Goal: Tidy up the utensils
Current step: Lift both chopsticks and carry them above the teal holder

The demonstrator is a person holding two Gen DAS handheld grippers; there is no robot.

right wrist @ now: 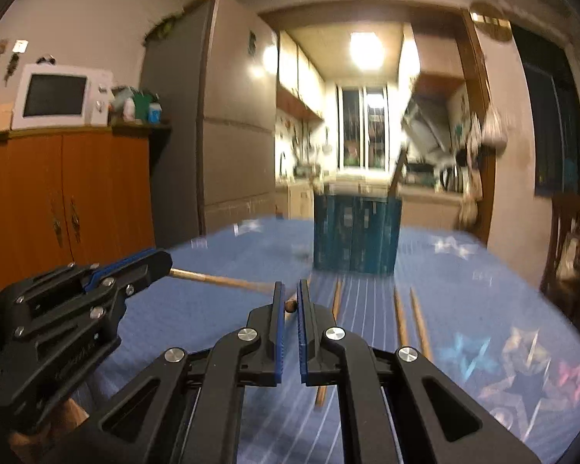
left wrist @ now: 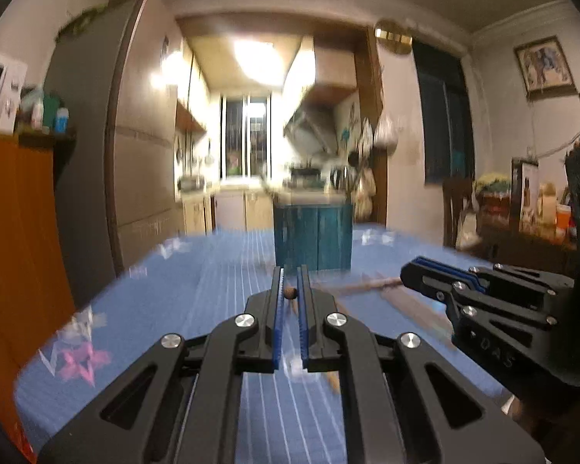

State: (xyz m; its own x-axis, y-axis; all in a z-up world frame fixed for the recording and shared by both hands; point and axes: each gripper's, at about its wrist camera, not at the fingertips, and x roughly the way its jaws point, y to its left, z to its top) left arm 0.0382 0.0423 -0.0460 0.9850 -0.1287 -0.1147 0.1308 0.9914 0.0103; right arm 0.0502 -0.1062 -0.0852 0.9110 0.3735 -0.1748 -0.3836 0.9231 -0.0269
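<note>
Pinching one thin brown wooden chopstick (left wrist: 290, 294) apiece between nearly closed jaws, both grippers (right wrist: 288, 301) hover above the blue striped bench (right wrist: 220, 309), apparently bound for the far teal holder (right wrist: 357, 234).

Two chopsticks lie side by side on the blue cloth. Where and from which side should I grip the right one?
Probably mid-shaft, from above, fingers across its thin width: the right chopstick lies flat on the cloth, its neighbour close on its left, so a side approach would push both. The right gripper seems shut on a wooden stick; empty it first.
</note>
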